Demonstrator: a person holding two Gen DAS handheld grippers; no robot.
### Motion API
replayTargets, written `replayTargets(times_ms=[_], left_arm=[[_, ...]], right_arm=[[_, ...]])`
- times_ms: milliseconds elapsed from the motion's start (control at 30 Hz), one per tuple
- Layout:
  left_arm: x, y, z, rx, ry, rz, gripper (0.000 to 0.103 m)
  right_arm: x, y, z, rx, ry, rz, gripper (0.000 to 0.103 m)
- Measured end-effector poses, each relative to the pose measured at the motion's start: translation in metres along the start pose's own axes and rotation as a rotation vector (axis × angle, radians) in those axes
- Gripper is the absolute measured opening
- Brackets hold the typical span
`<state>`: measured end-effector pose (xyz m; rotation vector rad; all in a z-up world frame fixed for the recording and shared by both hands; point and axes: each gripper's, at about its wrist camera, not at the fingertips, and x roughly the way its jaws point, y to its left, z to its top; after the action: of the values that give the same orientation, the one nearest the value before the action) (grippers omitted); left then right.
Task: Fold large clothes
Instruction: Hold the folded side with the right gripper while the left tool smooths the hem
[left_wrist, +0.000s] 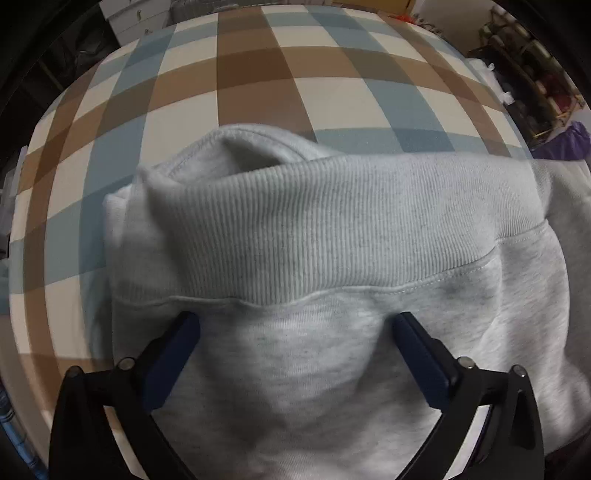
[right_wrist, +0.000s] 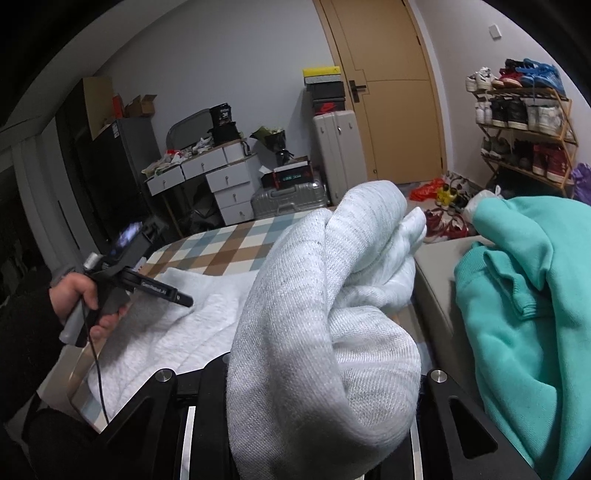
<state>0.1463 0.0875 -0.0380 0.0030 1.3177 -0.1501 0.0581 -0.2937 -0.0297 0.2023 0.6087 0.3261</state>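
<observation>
A light grey sweatshirt lies on the checked bed cover, its ribbed hem band folded up toward the far side. My left gripper points steeply down over it, open, both blue-padded fingers wide apart just short of the hem seam, resting on or just above the cloth. In the right wrist view a thick bunch of the same grey sweatshirt rises out of my right gripper, which is shut on it; the fabric hides its fingertips. A hand holds the left gripper at the left, over the flat cloth.
A teal sweatshirt is piled at the right beside the bed. Beyond the bed stand white drawers, suitcases, a door and a shoe rack. The checked cover extends beyond the grey cloth.
</observation>
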Motion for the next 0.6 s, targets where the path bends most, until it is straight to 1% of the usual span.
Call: replayTargets(times_ms=[67,133,167,233,267,300,333,367,400,433,467,500,533,600], left_arm=[[-0.005,0.0,-0.01,0.018,-0.014,0.0,0.102],[-0.019,0.002,-0.024,0.053,0.005,-0.028,0.102],[-0.028,0.003,-0.033,0.072,0.008,-0.029,0.102],[-0.063,0.007,-0.067,0.137,-0.037,-0.072,0.102],[-0.07,0.009,-0.075,0.16,-0.049,-0.082,0.102],[-0.081,0.009,-0.096,0.197,-0.067,-0.086,0.102],[-0.084,0.008,-0.112,0.235,-0.073,-0.083,0.102],[-0.08,0.005,-0.124,0.276,-0.071,-0.063,0.102],[-0.067,0.001,-0.136,0.329,-0.048,-0.023,0.102],[-0.055,-0.004,-0.136,0.361,-0.013,0.006,0.102],[-0.041,0.002,-0.142,0.337,-0.017,0.0,0.102],[-0.041,0.011,-0.142,0.27,-0.038,-0.042,0.102],[-0.041,0.018,-0.142,0.235,-0.011,-0.062,0.102],[-0.051,0.027,-0.144,0.215,0.011,-0.046,0.102]], right_arm=[[0.0,-0.002,-0.001,0.017,0.004,0.009,0.027],[0.0,-0.005,-0.002,0.024,0.017,0.006,0.027],[0.0,-0.007,-0.002,0.023,0.022,0.003,0.027],[-0.001,-0.008,-0.002,0.019,0.029,0.002,0.027],[-0.001,-0.008,-0.002,0.018,0.031,0.0,0.027],[0.0,-0.009,-0.002,0.02,0.032,-0.001,0.027],[0.0,-0.008,-0.002,0.02,0.033,-0.003,0.027],[0.0,-0.008,-0.003,0.018,0.031,-0.005,0.027],[0.0,-0.007,-0.003,0.016,0.027,-0.007,0.027],[0.001,-0.007,-0.003,0.018,0.026,-0.008,0.027],[0.001,-0.006,-0.002,0.023,0.026,-0.012,0.027],[0.002,-0.005,-0.002,0.028,0.028,-0.015,0.027],[0.003,-0.003,0.0,0.034,0.031,-0.017,0.027],[0.003,-0.002,0.004,0.041,0.036,-0.022,0.027]])
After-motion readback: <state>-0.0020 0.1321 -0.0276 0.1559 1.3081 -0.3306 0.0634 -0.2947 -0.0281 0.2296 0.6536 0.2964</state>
